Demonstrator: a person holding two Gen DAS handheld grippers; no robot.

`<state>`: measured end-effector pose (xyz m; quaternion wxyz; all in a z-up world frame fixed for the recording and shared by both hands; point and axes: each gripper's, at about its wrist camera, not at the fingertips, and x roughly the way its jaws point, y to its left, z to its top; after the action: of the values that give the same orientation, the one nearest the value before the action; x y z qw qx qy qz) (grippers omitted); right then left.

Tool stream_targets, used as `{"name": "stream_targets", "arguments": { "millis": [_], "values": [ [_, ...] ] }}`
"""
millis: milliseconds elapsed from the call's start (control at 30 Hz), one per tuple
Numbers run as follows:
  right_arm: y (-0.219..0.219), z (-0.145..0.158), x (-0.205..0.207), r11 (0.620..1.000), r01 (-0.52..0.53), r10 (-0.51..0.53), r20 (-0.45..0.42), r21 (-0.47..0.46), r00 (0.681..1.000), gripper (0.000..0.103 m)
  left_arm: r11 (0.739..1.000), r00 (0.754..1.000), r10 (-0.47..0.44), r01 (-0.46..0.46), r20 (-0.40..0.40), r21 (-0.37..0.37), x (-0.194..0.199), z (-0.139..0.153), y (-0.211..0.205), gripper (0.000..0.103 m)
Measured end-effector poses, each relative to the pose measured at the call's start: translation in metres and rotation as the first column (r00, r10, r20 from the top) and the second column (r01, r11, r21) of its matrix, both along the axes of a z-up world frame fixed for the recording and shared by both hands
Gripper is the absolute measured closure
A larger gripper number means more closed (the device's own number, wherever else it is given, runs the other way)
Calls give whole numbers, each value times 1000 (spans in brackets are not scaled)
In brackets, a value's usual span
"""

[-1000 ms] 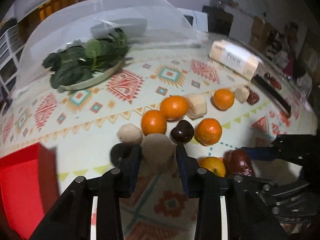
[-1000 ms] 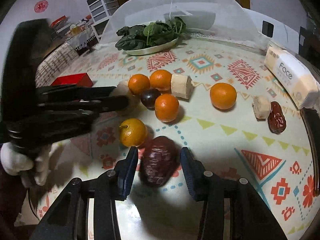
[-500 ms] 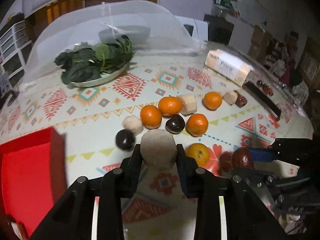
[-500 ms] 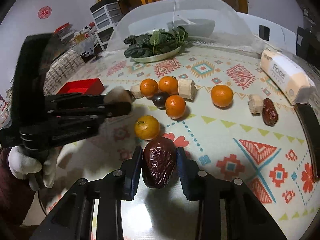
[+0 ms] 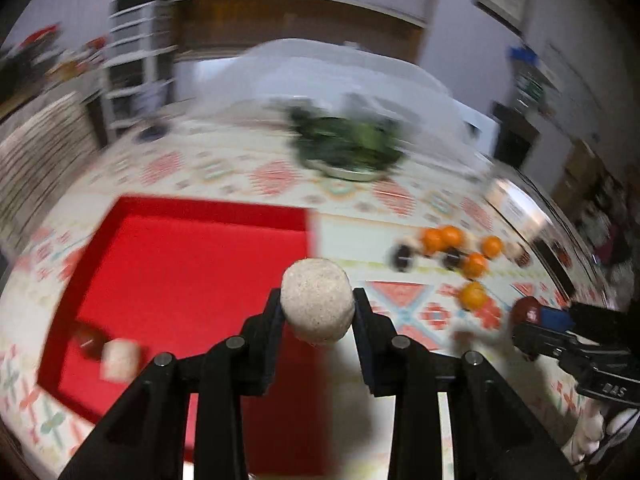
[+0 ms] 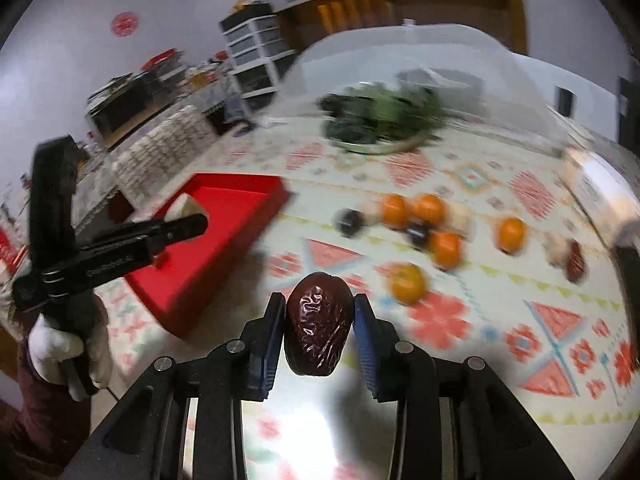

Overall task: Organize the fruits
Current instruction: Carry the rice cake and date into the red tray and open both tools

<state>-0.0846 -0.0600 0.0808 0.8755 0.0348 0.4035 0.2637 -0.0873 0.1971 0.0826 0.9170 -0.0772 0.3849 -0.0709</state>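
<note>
I have the left gripper [image 5: 318,308] clamped on a pale round fruit [image 5: 317,305] with the red tray [image 5: 180,272] just ahead and left of its jaws, and the right gripper [image 6: 318,322] pinching a date [image 6: 318,324], both lifted for carrying trayward.

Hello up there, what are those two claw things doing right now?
Left gripper shut on beige chunk, above red tray. Right gripper shut on date, over table. Nothing in the way.
</note>
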Motion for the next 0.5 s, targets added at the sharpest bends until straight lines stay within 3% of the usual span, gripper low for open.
{"name": "stream_targets", "arguments": {
  "millis": [233,500],
  "values": [
    [109,2,25,985,-160,162,-30,57,986,66,987,984,159,-161,-75,-25,7,-17,82,71],
    [194,-39,56,976,-215,211,-92,-29,973,66,981,970,191,-195,-151,-10,40,-41,104,71]
  ]
}}
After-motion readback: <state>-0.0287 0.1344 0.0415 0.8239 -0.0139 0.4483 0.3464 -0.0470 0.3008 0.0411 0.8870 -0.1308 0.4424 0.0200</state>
